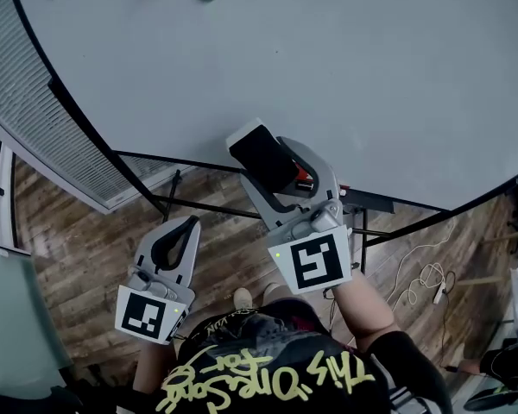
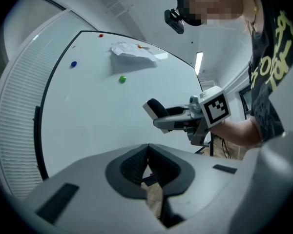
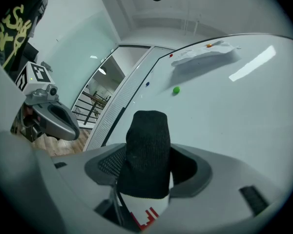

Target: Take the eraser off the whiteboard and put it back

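Eraser (image 3: 145,150), black felt on white plastic block: probably light, soft-faced, stiff-backed; clamped by its sides in right gripper (image 1: 269,160). Left gripper (image 1: 180,229) jaws together, empty.

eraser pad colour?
The eraser pad is black, on a white body with red print; clearest in the right gripper view.

base of the eraser (image 3: 146,145) sunk in the right gripper (image 3: 149,168), red print half hidden; whiteboard (image 1: 371,76) cropped at top edge
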`<move>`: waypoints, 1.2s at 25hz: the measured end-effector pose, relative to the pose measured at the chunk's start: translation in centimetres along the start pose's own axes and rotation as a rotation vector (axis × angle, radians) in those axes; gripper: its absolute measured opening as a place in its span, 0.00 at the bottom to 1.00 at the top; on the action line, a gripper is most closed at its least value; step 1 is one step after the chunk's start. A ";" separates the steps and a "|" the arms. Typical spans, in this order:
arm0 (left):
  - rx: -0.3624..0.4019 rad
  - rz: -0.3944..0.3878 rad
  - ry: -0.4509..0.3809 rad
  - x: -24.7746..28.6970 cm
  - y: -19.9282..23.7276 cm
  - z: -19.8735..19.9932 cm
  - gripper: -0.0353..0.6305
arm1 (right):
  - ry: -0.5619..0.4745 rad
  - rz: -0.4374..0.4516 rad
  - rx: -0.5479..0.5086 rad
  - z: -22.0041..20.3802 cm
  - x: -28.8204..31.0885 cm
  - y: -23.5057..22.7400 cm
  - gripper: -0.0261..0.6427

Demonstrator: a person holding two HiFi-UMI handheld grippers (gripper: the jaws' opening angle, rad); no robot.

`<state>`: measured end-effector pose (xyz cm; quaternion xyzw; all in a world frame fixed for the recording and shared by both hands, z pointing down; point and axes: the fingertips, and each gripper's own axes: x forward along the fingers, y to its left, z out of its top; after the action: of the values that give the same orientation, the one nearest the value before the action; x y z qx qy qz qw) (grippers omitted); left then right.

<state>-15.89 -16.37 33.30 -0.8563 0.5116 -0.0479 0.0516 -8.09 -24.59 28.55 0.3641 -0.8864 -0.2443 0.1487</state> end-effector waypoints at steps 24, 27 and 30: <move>0.002 0.003 0.010 0.5 0.4 -0.3 0.06 | 0.040 0.076 0.097 -2.7 -0.6 3.8 0.44; 0.001 0.002 0.013 0.6 0.5 -0.3 0.06 | 0.040 0.076 0.108 -2.9 -0.7 3.9 0.44; 0.001 -0.001 0.012 0.8 0.4 -0.3 0.06 | 0.042 0.077 0.112 -3.1 -0.8 3.9 0.44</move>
<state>-15.90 -17.25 33.54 -0.8563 0.5113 -0.0533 0.0489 -8.39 -22.63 33.17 0.3426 -0.9086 -0.1810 0.1559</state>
